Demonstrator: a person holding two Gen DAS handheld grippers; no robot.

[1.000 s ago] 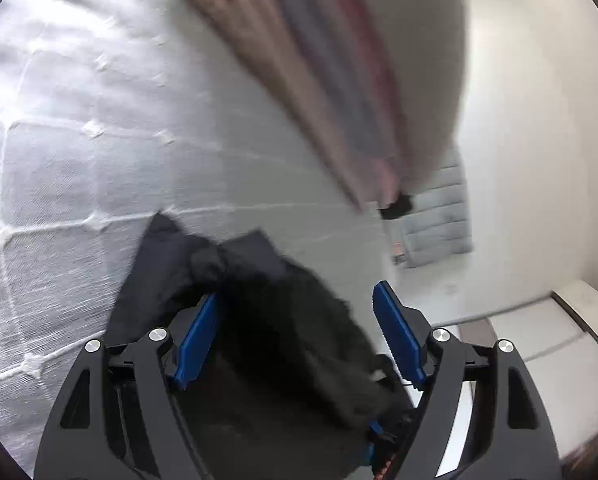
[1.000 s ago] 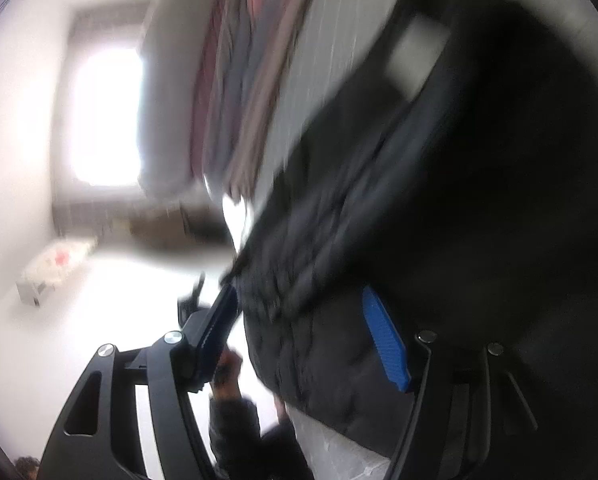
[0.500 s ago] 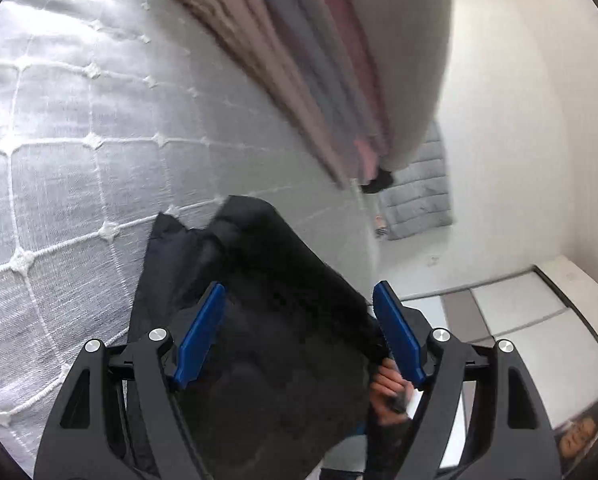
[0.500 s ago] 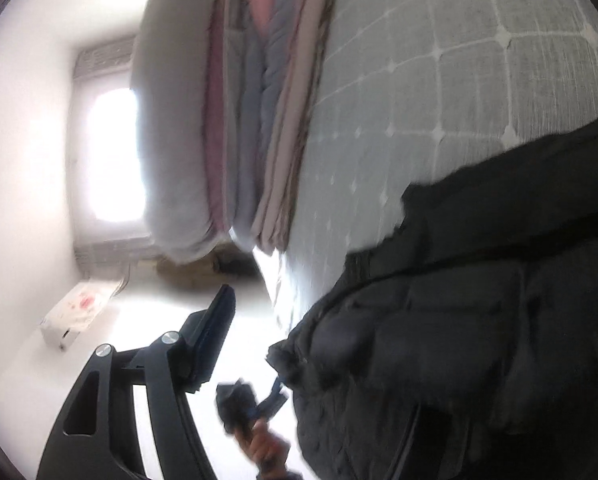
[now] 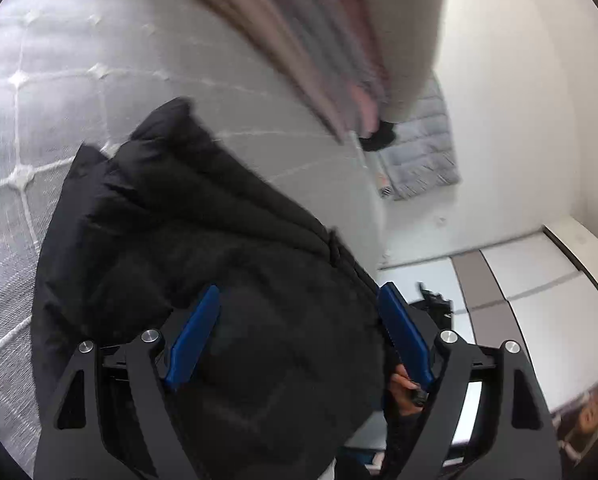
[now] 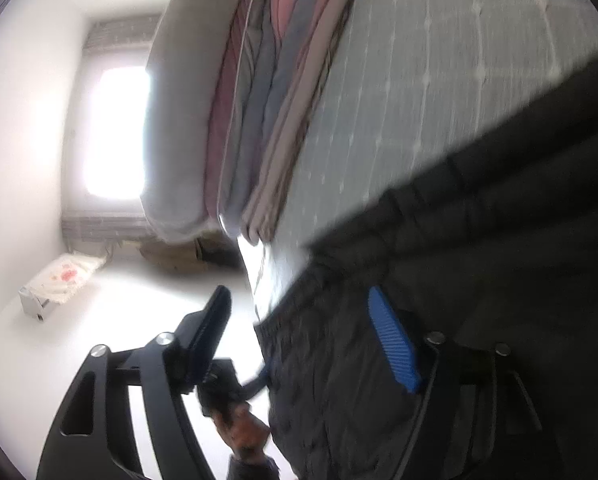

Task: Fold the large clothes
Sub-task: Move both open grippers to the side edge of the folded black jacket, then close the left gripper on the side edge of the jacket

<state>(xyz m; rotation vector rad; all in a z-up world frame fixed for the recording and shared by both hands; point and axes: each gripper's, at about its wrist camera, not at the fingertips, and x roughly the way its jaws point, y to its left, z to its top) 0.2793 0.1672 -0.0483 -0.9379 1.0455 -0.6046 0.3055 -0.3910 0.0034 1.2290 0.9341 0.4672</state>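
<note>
Two blue ribbed pads [image 5: 193,336] on the left gripper [image 5: 299,332] stand spread apart, with nothing pinched. Between them sits the black jacket [image 5: 203,240] — puffy, soft, sewn in fat rows. It lies on the near part of the bed cover [image 5: 51,92], a pale grey cloth with a white knotted grid. The right gripper [image 6: 307,332] is spread wide too — the jacket [image 6: 499,280] fills its right side, behind the blue pad. Far off, folded pink and grey blankets [image 6: 267,100] are stacked.
</note>
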